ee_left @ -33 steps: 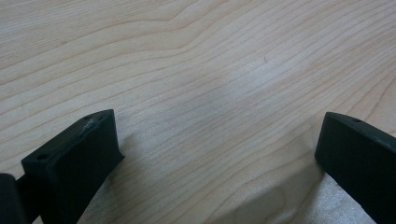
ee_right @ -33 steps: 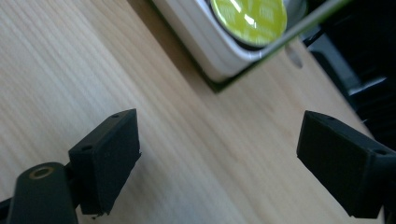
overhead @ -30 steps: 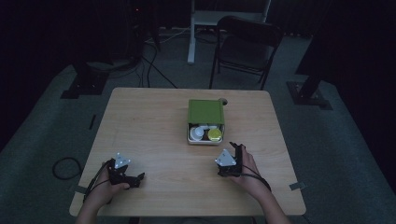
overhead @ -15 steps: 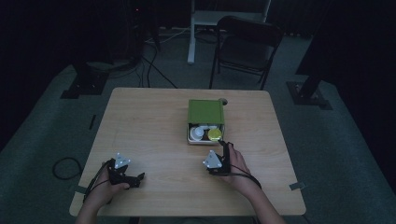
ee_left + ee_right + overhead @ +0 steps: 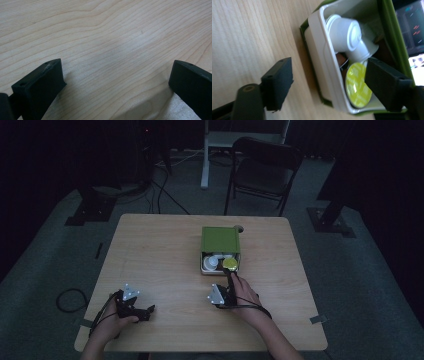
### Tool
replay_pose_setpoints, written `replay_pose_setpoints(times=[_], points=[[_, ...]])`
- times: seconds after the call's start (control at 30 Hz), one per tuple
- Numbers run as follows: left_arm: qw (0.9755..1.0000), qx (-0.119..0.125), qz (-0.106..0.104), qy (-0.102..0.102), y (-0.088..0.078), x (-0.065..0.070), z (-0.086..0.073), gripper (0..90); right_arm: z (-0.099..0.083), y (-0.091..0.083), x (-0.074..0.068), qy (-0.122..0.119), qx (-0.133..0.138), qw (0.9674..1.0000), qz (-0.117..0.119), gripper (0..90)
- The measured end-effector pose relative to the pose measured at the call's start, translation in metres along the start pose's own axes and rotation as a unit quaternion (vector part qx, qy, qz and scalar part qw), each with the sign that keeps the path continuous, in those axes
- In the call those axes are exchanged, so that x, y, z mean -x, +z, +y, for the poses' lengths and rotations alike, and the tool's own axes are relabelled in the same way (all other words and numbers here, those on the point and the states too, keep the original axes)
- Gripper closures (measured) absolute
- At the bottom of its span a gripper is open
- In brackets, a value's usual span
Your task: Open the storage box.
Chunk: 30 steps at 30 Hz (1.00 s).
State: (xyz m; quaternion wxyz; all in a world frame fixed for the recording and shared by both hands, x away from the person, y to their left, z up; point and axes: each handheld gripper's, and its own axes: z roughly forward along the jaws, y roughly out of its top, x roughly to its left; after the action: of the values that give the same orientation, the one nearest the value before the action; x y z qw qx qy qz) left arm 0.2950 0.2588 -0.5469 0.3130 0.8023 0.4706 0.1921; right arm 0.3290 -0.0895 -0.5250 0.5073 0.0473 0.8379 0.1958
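The green box (image 5: 220,240) sits on the wooden counter (image 5: 150,255) a little past its middle, toward one o'clock from the centre in the high view. Its olive-green top covers the far part; at the six o'clock end a white inner tray (image 5: 204,267) is slid out and stands open. In the right gripper view the tray (image 5: 318,50) shows a thick, rounded white wall inside the green shell (image 5: 392,37). A white capsule (image 5: 344,35) lies tilted at the top of the tray, its ridged base turned toward the camera, and other white shapes sit behind it, too crowded to tell apart. Below it, a capsule with a yellow-green foil lid (image 5: 357,85) leans on its edge, the shiny disc facing out; a brown piece shows in the gap just beside it. In the high view that yellow lid (image 5: 230,263) is the bright spot at the tray's near right corner.

The right gripper (image 5: 231,276) reaches toward twelve o'clock from the person's hand, its tip at the tray's near edge. Its jaws have just been closing but stand apart: one is outside the tray's white wall over the counter, the other inside, just beside the yellow lid. The wall and lid lie between them, with neither pad pressing.

The left gripper (image 5: 146,310) rests near the seven o'clock corner, jaws spread wide over bare wood (image 5: 112,50).
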Motion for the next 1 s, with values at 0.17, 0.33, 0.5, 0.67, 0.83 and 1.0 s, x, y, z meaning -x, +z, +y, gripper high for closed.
replay_pose_setpoints(times=[0.17,0.33,0.5,0.67,0.83,1.0], points=[[1.0000,0.000,0.000,0.000,0.000,0.000,0.000,0.1,0.003,0.006,-0.002,-0.038,-0.004,0.9990,-0.024,36.0],[1.0000,0.000,0.000,0.000,0.000,0.000,0.000,0.1,0.004,0.013,-0.003,-0.059,-0.012,0.9978,-0.027,45.1],[1.0000,0.000,0.000,0.000,0.000,0.000,0.000,0.1,0.003,0.017,-0.005,-0.061,-0.021,0.9976,-0.024,50.3],[1.0000,0.000,0.000,0.000,0.000,0.000,0.000,0.1,0.003,0.022,-0.009,-0.083,-0.011,0.9957,-0.040,57.3],[1.0000,0.000,0.000,0.000,0.000,0.000,0.000,0.1,0.003,0.026,-0.011,-0.104,-0.025,0.9927,-0.056,60.5],[1.0000,0.000,0.000,0.000,0.000,0.000,0.000,0.1,0.004,0.027,-0.013,-0.112,-0.025,0.9917,-0.057,64.1]])
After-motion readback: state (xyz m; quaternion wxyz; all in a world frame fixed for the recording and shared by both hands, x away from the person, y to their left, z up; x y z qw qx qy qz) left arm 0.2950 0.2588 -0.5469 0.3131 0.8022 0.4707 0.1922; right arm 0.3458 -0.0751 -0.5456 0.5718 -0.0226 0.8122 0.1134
